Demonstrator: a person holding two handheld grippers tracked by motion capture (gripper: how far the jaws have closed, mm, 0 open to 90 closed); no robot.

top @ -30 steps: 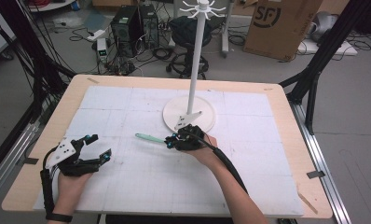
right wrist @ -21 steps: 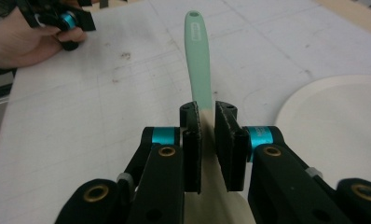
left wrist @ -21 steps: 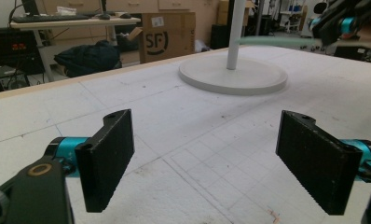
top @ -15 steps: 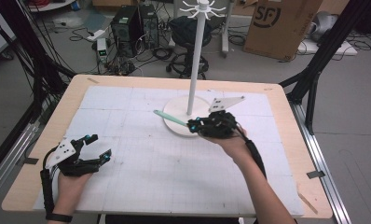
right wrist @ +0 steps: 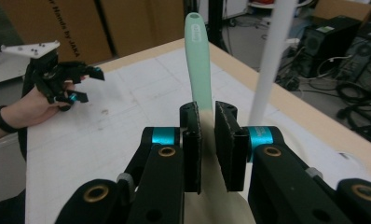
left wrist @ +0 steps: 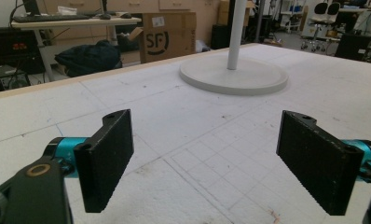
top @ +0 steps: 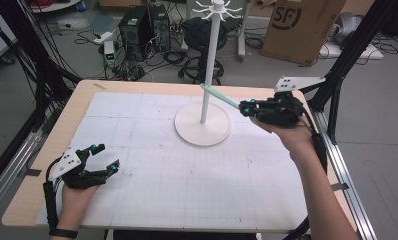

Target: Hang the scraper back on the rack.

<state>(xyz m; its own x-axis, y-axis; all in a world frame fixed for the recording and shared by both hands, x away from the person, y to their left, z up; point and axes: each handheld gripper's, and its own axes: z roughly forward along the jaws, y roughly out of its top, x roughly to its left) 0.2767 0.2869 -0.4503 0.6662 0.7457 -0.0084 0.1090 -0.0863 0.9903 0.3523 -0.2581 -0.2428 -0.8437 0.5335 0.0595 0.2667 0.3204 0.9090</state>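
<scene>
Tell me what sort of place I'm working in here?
Most likely a robotics lab or workshop, not a home: computer towers and loose cables on the floor behind the table, shipping cartons, and office desks in the left gripper view.

Even, bright indoor light, soft faint shadows, no glare; pictures slightly soft, backgrounds mildly blurred

Black computer towers [top: 143, 31] on floor beyond table [top: 47, 145]; SF cardboard box [top: 298, 26] at right; office chair [top: 201, 37] between.
</scene>
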